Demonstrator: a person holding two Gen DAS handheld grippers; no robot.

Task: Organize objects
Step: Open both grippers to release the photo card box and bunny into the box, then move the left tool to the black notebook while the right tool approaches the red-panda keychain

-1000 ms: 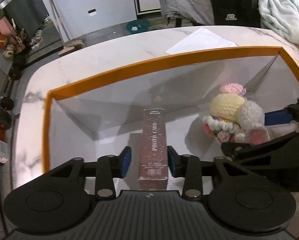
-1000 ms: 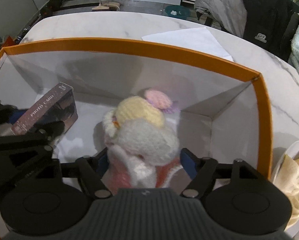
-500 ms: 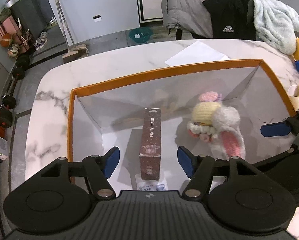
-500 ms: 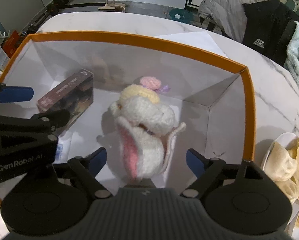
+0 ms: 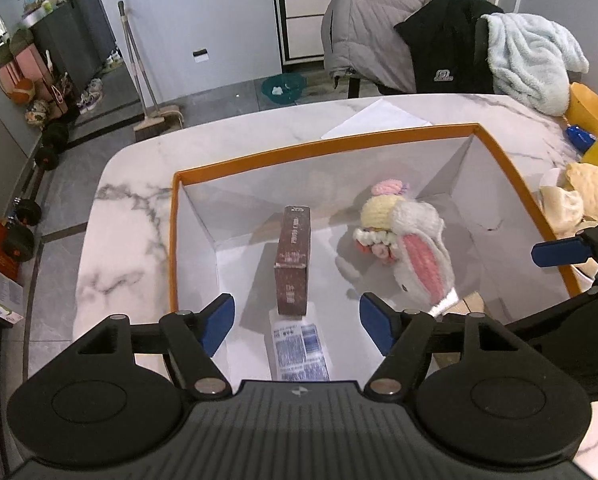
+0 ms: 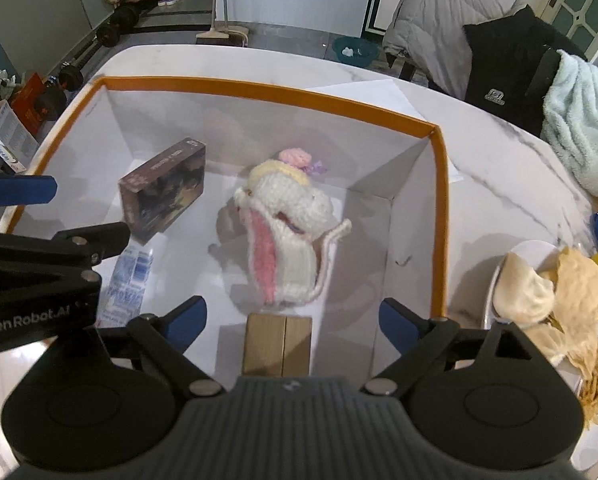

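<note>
Two things lie apart in the orange-rimmed white cardboard box [image 5: 383, 142], a stiff, light maroon card box [image 5: 293, 260] best pinched across its narrow sides and a soft, squashy crocheted white bunny [image 6: 287, 232] graspable mid-body, while left gripper [image 5: 295, 320] and right gripper [image 6: 293, 320], just opened, hang spread and empty above

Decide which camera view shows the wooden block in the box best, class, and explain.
The right wrist view: the wooden block lies centred near the frame's bottom, its top face and seam clear. The left wrist view shows only a small corner, mostly hidden behind the crocheted bunny and gripper parts.
</note>
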